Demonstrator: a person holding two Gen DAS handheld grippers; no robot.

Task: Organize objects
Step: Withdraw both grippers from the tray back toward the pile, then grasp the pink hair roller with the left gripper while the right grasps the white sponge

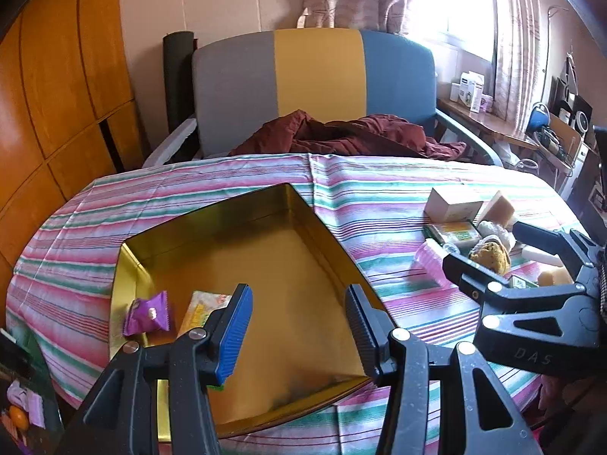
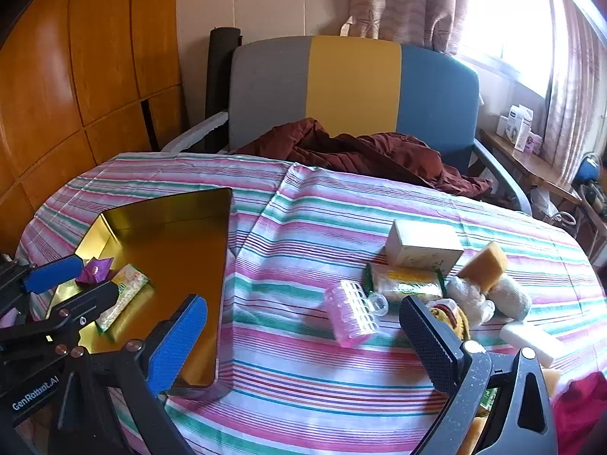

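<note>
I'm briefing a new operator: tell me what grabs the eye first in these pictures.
The gold tin lies open on the striped cloth, with a purple candy and a packet in its near left corner. To its right sits a pile of small items, among them a pink roller and a box. Both the left gripper and the right gripper are open.

Both grippers are black plastic frames with triangular cut-outs and round silver screw heads. The left gripper (image 1: pixel 297 326) carries one ribbed blue pad and one black; the right gripper (image 2: pixel 303 335) likewise. White "GenRobot.AI" lettering sits lower left in the right view.
</note>
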